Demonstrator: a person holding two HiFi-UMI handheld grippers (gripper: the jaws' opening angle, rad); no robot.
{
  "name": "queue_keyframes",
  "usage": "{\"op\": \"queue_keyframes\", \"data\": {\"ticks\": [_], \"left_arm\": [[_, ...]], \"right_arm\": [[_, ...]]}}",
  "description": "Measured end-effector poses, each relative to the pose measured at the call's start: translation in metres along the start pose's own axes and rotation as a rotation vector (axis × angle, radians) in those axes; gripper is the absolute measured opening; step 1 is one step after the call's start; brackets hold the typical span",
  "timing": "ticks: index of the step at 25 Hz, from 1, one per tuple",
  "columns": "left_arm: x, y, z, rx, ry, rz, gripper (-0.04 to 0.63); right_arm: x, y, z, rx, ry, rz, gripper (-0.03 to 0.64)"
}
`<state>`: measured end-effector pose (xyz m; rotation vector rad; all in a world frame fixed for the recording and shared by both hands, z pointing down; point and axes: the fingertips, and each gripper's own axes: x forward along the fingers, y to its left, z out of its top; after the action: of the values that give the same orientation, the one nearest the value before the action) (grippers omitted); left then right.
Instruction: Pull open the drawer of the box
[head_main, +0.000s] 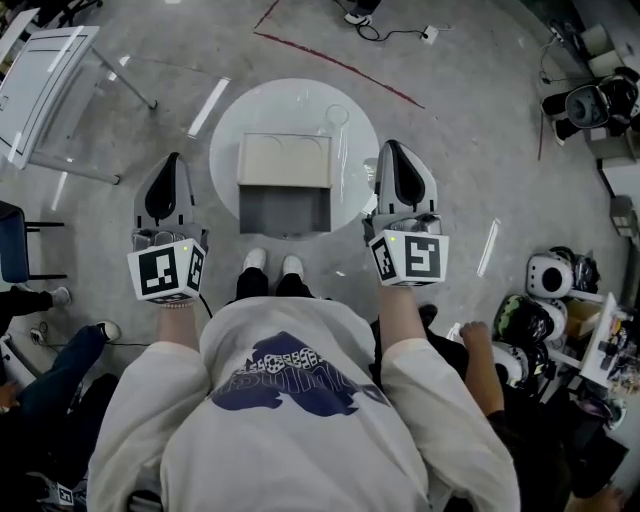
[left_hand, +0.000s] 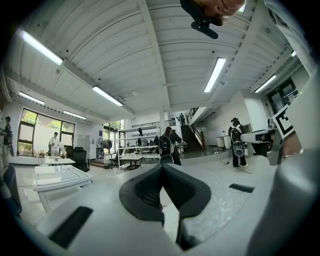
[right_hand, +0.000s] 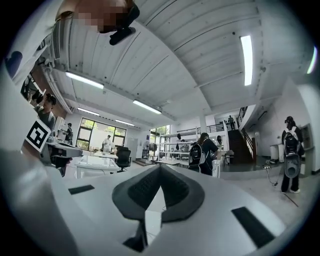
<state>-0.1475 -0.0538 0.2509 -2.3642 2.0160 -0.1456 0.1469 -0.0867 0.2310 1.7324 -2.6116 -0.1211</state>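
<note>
A box with a beige top (head_main: 285, 159) stands on a small round white table (head_main: 228, 125) straight ahead of me. A grey part (head_main: 285, 210) shows on its near side; I cannot tell whether that is the front face or the drawer pulled out. My left gripper (head_main: 173, 158) hangs left of the table, my right gripper (head_main: 391, 146) at the table's right rim. Neither touches the box. Both point away from me, jaws shut with nothing between them. The left gripper view (left_hand: 162, 167) and the right gripper view (right_hand: 160, 167) show only the room beyond the closed jaws.
A glass-topped table (head_main: 50, 80) stands at the far left. Helmets and gear (head_main: 552, 276) crowd the floor at the right. A seated person's legs (head_main: 50, 370) are at the lower left, and another person's hand (head_main: 472, 335) is at my right. People with backpacks (left_hand: 165, 146) stand far off.
</note>
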Motion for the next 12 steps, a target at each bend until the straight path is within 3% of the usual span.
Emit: {"op": "queue_keyframes", "data": {"ticks": [12], "left_arm": [[0.016, -0.007, -0.002, 0.010, 0.006, -0.022, 0.008]], "right_arm": [[0.013, 0.000, -0.007, -0.040, 0.044, 0.008, -0.003]]}}
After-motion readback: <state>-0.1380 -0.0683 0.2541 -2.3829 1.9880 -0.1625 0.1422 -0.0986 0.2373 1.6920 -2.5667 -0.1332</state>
